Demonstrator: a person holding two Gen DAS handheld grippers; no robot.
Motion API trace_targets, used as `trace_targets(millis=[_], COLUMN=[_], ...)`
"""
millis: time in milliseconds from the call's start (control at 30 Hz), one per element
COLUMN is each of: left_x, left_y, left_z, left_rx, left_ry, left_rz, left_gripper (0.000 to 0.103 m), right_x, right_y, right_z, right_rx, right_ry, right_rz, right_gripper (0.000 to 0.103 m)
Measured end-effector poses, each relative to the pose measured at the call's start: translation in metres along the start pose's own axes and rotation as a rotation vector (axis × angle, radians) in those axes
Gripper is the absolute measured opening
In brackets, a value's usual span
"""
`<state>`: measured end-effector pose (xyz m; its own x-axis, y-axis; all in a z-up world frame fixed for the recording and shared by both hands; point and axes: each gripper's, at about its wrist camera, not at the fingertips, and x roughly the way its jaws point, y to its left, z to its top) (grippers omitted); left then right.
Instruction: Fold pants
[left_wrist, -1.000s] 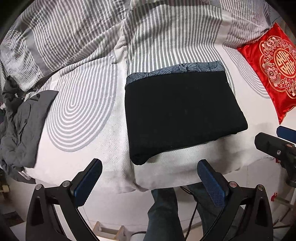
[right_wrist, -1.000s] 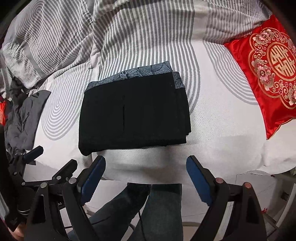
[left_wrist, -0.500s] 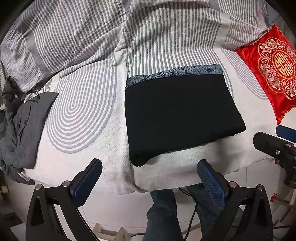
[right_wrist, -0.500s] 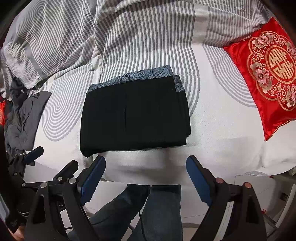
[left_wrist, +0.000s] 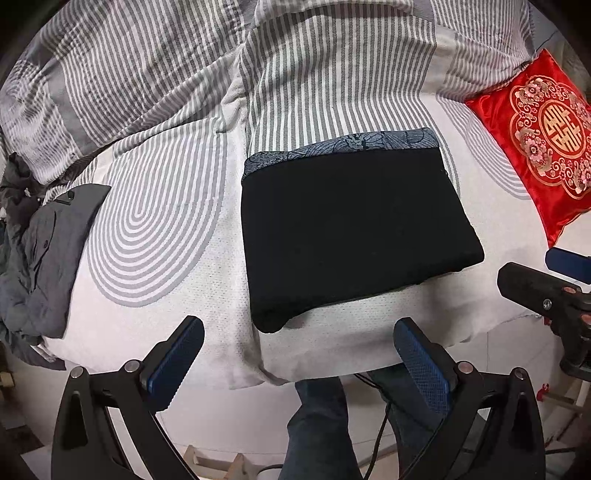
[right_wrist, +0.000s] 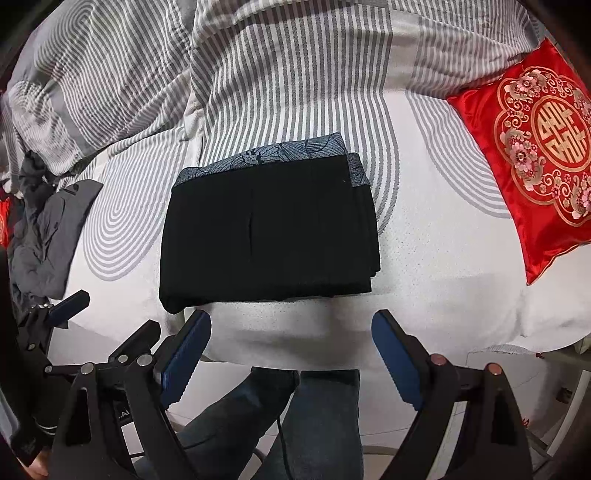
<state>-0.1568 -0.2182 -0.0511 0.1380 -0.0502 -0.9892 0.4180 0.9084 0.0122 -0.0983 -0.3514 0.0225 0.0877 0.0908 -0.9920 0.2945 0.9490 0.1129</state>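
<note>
The black pants (left_wrist: 351, 229) lie folded into a flat rectangle on the bed, with a blue-grey patterned band along the far edge; they also show in the right wrist view (right_wrist: 269, 236). My left gripper (left_wrist: 297, 347) is open and empty, held back from the bed edge near the pants' front left corner. My right gripper (right_wrist: 291, 343) is open and empty, just in front of the pants' near edge. The right gripper shows at the right edge of the left wrist view (left_wrist: 546, 284). The left gripper shows at the left edge of the right wrist view (right_wrist: 55, 321).
The bed has a white and grey striped cover (left_wrist: 147, 229) and a bunched striped duvet (left_wrist: 184, 66) at the back. Grey clothes (left_wrist: 40, 251) lie at the left. A red embroidered cushion (left_wrist: 543, 144) lies at the right. My legs in jeans (left_wrist: 321, 424) stand below the bed edge.
Both grippers have drawn back and up a little from the bed, so the folded pants look slightly farther. The pants have not moved. Both grippers stay open.
</note>
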Motion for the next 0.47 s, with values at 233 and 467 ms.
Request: trace_targets(millis=[233, 467], left_x=[0.0029, 0.0024], left_y=[0.0013, -0.0044], left_z=[-0.0002, -0.0011], left_rx=[-0.027, -0.011], left_ry=[0.009, 0.011], left_rz=[-0.018, -0.038], left_gripper=[0.103, 0.103], right_x=[0.0005, 0.0015], right_y=[0.0011, -0.0016], right_z=[-0.0006, -0.0003], right_rx=[-0.005, 0.008], right_ry=[0.001, 0.007], right_rz=[-0.004, -0.008], right_gripper=[0.091, 0.091])
